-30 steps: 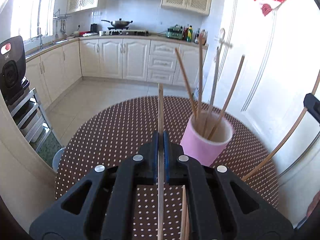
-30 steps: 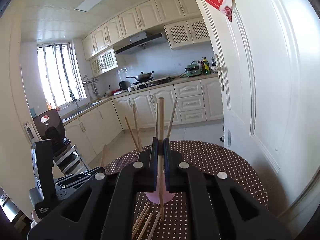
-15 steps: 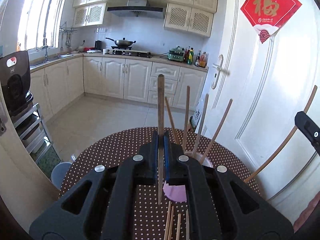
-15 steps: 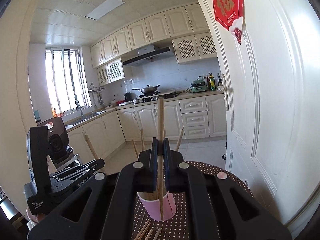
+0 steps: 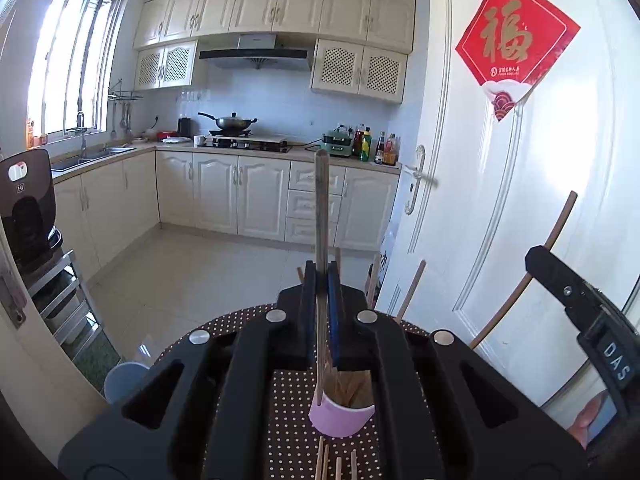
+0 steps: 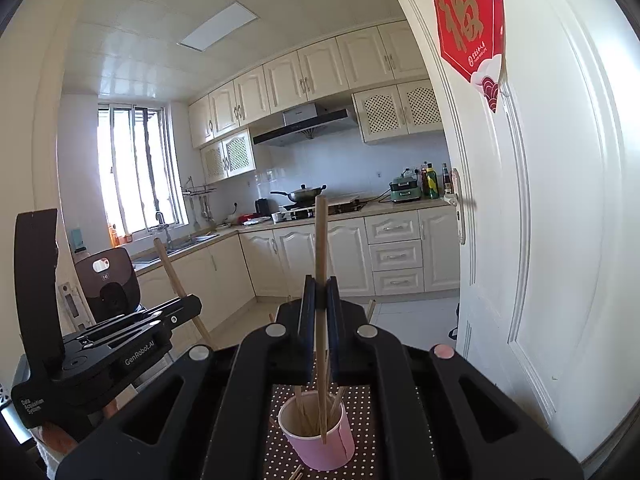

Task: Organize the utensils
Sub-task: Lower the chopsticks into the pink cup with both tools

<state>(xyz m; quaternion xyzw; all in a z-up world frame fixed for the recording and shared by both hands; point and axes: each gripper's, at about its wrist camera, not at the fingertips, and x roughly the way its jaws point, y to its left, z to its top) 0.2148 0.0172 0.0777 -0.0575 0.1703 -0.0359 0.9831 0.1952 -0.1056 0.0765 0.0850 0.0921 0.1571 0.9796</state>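
chopsticks [image 6: 320,264]: matt wood | cup [image 6: 320,446]: pink paper | tablecloth [image 5: 288,408]: dotted cloth | door [image 5: 500,216]: glossy white

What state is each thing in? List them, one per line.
left gripper: shut on a chopstick, held upright above the pink cup.
right gripper: shut on a chopstick, its lower tip inside the cup's mouth.
pink cup: upright on the dotted table, several chopsticks leaning inside.
loose chopsticks: lying flat on the table near the cup.
door: open.

Left hand-held gripper [image 5: 322,280] clamped on an upright chopstick [image 5: 321,216] above the pink cup [image 5: 340,416] of chopsticks.
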